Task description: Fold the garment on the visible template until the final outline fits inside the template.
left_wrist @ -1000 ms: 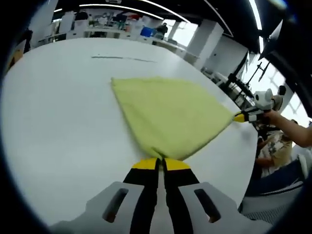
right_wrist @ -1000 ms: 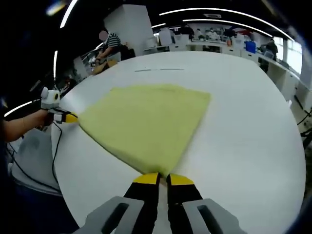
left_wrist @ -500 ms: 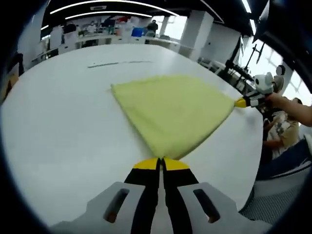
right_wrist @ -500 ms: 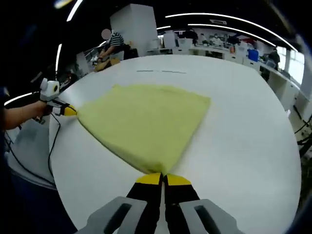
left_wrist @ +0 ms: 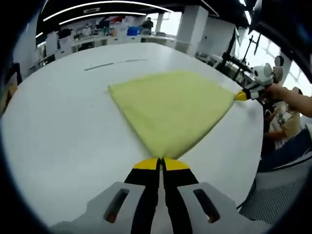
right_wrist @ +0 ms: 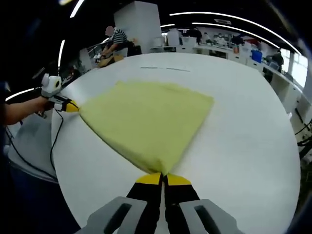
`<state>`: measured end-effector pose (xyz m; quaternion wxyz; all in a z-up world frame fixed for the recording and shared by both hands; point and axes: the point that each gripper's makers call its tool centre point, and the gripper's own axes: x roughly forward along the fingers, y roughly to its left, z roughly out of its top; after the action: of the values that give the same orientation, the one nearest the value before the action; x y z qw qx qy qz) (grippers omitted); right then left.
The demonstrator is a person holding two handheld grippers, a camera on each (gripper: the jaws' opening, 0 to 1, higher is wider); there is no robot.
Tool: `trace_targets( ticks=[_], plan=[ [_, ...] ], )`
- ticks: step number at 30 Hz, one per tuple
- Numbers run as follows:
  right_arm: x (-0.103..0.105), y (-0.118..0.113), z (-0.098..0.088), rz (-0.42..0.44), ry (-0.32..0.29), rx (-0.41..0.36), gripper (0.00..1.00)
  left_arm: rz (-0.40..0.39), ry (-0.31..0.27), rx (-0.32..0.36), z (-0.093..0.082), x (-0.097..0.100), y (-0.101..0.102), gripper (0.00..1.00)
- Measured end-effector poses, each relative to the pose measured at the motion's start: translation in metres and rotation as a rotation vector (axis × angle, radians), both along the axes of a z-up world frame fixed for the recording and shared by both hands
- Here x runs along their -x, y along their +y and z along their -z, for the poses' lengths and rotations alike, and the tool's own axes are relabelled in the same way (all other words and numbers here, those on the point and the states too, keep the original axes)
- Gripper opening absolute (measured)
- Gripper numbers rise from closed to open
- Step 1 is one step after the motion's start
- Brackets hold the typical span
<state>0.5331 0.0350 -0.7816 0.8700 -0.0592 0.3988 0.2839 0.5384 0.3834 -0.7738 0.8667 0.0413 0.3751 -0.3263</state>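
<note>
A yellow-green cloth (left_wrist: pixel 170 107) lies flat on the white table (left_wrist: pixel 63 131), folded into a fan shape. My left gripper (left_wrist: pixel 160 159) is shut on its near corner, yellow tips pinching the fabric. The right gripper (left_wrist: pixel 241 96), held by a hand, grips the cloth's far right corner. In the right gripper view the cloth (right_wrist: pixel 146 114) spreads away from my right gripper (right_wrist: pixel 163 174), which is shut on its near corner, and the left gripper (right_wrist: pixel 71 107) holds the left corner. Thin dark template marks (left_wrist: pixel 114 63) (right_wrist: pixel 163 68) lie on the table beyond the cloth.
The round table's edge (right_wrist: pixel 61 180) runs close by, with a black cable (right_wrist: pixel 52 141) hanging over it. A seated person (left_wrist: pixel 279 134) is at the table's right side. Desks and people (right_wrist: pixel 116 41) stand far behind.
Both views have shifted a little with the hands. The cloth stays stretched between the two shut grippers and lies slightly flatter on the table.
</note>
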Motion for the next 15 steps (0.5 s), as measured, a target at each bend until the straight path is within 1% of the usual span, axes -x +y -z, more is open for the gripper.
trace_targets(
  ticks=[8,15],
  plan=[
    [0.008,-0.001,0.000,-0.012,0.000,-0.003,0.00,0.016,0.001,-0.016,-0.002,0.010,0.000,0.00],
    [0.014,-0.001,0.000,-0.010,0.006,-0.013,0.00,0.016,0.002,-0.018,0.000,0.015,0.000,0.00]
  ],
)
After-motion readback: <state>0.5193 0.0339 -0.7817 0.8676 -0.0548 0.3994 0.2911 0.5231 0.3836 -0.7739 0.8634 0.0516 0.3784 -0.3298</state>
